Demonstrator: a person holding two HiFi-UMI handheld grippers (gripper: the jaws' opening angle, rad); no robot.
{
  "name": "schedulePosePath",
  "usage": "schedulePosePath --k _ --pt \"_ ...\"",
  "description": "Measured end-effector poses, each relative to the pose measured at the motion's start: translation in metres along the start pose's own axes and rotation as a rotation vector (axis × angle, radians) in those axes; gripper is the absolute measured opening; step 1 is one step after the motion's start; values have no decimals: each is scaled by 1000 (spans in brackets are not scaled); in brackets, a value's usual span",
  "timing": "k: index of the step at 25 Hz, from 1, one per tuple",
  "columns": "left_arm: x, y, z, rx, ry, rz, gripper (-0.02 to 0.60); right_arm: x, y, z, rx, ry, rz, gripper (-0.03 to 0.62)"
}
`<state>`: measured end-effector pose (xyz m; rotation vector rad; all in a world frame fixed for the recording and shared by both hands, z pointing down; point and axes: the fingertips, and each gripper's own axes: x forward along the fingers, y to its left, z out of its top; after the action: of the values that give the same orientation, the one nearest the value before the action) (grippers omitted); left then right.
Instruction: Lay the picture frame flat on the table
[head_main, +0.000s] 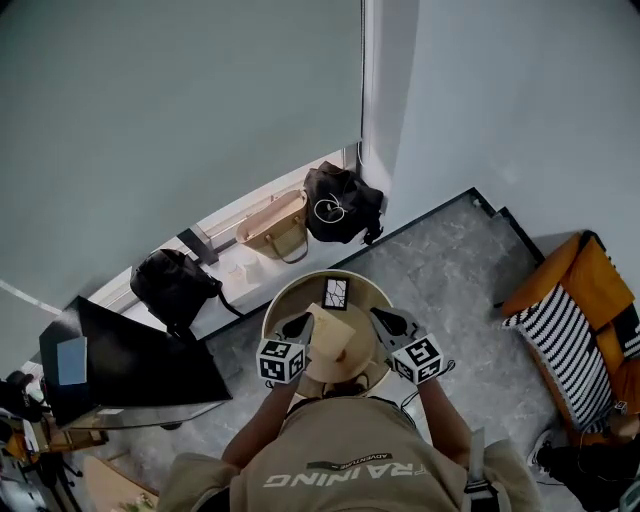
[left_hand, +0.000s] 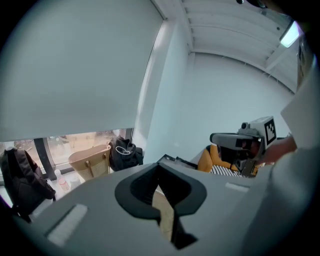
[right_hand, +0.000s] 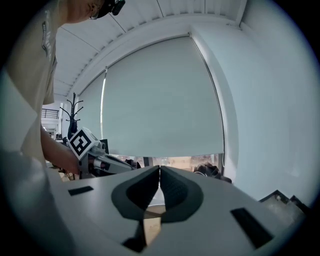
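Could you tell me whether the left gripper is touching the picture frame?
Apart. The head view shows bare tabletop between the left gripper and the picture frame; its jaws are shut on nothing.

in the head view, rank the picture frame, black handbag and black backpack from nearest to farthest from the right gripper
1. picture frame, on the table, just ahead of the right gripper
2. black handbag, past the table's far edge
3. black backpack, far left
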<state>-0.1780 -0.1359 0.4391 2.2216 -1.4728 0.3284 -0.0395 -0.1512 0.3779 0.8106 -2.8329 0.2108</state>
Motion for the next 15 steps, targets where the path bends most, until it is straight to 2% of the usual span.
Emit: schedulePosePath --k 4,7,10,13,15 --pt "-23 -6 49 2 -138 7 7 -11 9 36 -75 -62 -11 6" --pt "-34 -7 77 23 -207 10 8 -17 11 60 -105 -105 -25 6" --pt "-38 -12 93 76 -226 1 7 -19 6 78 -93 -144 -28 6" --pt "-39 -19 98 155 -210 -12 8 -20 0 91 -68 -181 -28 6" --pt "-38 -22 100 177 -204 -22 6 -22 -3 97 -80 -194 -41 6"
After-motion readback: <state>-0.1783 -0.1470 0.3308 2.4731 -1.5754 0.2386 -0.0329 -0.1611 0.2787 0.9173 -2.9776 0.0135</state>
